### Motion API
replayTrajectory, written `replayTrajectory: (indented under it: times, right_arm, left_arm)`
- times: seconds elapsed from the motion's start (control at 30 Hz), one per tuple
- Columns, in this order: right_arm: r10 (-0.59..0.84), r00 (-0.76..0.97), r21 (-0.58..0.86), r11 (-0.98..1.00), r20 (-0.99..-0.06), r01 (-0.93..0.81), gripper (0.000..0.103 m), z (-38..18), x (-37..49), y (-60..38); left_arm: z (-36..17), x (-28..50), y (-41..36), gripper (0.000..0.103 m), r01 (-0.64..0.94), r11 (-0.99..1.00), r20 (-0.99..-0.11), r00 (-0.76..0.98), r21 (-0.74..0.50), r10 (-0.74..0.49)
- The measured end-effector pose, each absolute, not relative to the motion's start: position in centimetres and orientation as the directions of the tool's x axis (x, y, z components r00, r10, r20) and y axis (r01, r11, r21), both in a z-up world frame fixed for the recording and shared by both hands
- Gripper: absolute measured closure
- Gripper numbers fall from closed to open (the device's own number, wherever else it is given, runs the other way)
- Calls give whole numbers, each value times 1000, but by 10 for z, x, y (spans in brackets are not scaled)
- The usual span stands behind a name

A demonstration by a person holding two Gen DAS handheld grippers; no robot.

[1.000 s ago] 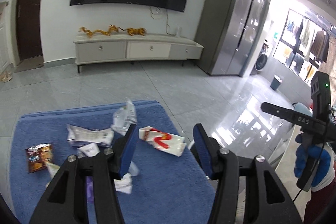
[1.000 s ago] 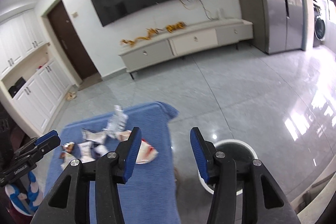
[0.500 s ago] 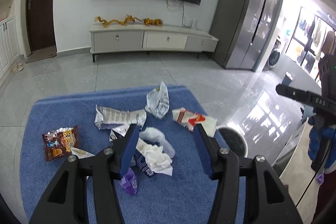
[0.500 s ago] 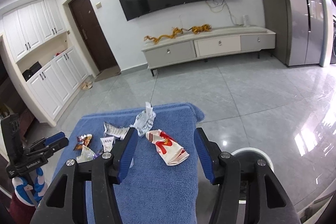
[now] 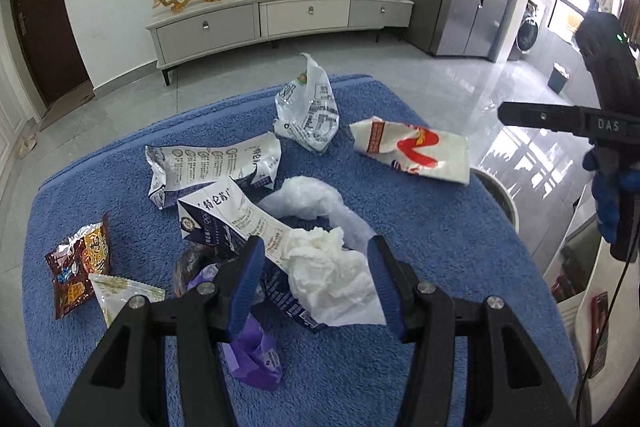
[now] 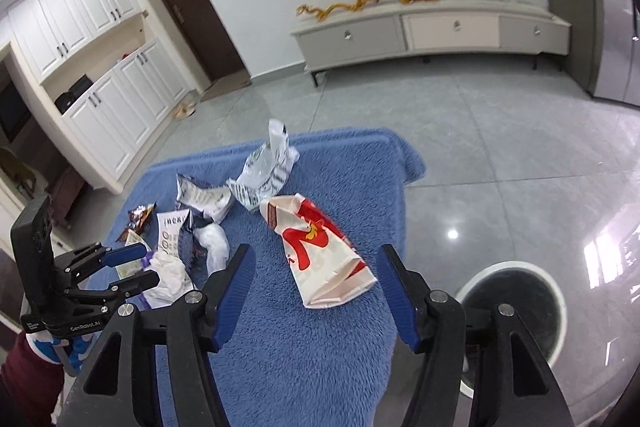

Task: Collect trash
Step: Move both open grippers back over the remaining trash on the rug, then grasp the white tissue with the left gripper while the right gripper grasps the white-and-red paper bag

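Trash lies on a blue towel-covered table [image 5: 420, 227]. My left gripper [image 5: 318, 281] is open, its fingers either side of a crumpled white tissue [image 5: 332, 267]. Near it lie a white and dark blue wrapper [image 5: 224, 215], a purple wrapper [image 5: 252, 351], a clear plastic bag [image 5: 308, 107] and a brown snack packet [image 5: 78, 263]. My right gripper [image 6: 316, 291] is open above the red and white paper bag [image 6: 316, 251], which also shows in the left wrist view [image 5: 412, 151]. The left gripper shows in the right wrist view [image 6: 128, 267].
A white round bin [image 6: 516, 303] stands on the floor right of the table; it also shows in the left wrist view [image 5: 496, 195]. A TV cabinet [image 5: 280, 19] stands against the far wall. White cupboards [image 6: 104, 99] line the left wall.
Both grippers have come down and forward toward the table. The tissue now sits between the left fingers and the red and white bag between the right ones. Both stay open.
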State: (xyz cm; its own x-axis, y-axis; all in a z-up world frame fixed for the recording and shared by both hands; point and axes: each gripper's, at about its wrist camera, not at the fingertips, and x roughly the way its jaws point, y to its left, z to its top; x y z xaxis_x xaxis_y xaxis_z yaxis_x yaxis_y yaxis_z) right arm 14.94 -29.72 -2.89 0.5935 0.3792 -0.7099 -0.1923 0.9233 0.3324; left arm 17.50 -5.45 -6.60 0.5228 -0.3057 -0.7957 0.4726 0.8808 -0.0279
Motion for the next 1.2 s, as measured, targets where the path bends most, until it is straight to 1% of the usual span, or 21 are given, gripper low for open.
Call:
replayTrajectory:
  times: [0.07,0.2,0.23,0.33,0.57,0.73,0.8,0.87,0.93,1.0,1.03,1.07,1.13,1.2]
  right_arm:
    - [395,573,336,918,-718,-212,34,-41,159,-293]
    - [414,537,337,910,-734,-240,34,-59,176,-282]
    - [417,529,336,909,-739,-246,34,-64,180,-280]
    - [413,510,322,910,-754,-261,34,-77,190,-273]
    - [398,490,282,913,-776,-294,34,-91,204,-261]
    - [397,471,280,912,-788,-301,34,-99,211,-259]
    - [396,464,279,912,-793,-301,34,-102,213,-258]
    - [396,454,279,911,-798,-303,34,-106,213,-258]
    - [391,450,272,912,-803,-307,37,-109,213,-255]
    - [379,456,256,916,-805,-310,42,-110,211,-253]
    - [377,458,253,916,-805,-310,44,-110,210,-252]
    - [377,459,252,917,-804,-310,52,-110,209,-252]
    - [379,462,251,915,-802,-315,57,-109,207,-252]
    - [376,470,241,915,-799,-322,64,-107,203,-250]
  left_arm:
    - [-71,178,-54,52,479,877,-802,515,-23,-302]
    - [-76,181,-51,52,488,872,-804,508,-26,-309]
    - [-76,181,-50,54,490,871,-803,508,-28,-312]
    - [-75,181,-49,56,502,864,-797,509,-32,-325]
    - [-69,174,-58,56,540,841,-783,531,18,-324]
    - [-74,177,-58,56,542,841,-792,518,12,-322]
    - [-74,177,-58,59,543,840,-793,515,9,-324]
    - [-74,177,-58,68,550,835,-795,513,16,-323]
    - [-76,176,-60,77,561,828,-804,500,16,-323]
    - [-78,173,-63,77,568,822,-803,508,40,-312]
    - [-78,171,-64,80,571,820,-802,513,51,-307]
    - [-77,170,-65,85,571,819,-800,517,56,-305]
    - [-75,168,-65,88,571,819,-794,523,56,-310]
    - [-73,166,-65,89,568,821,-789,530,57,-312]
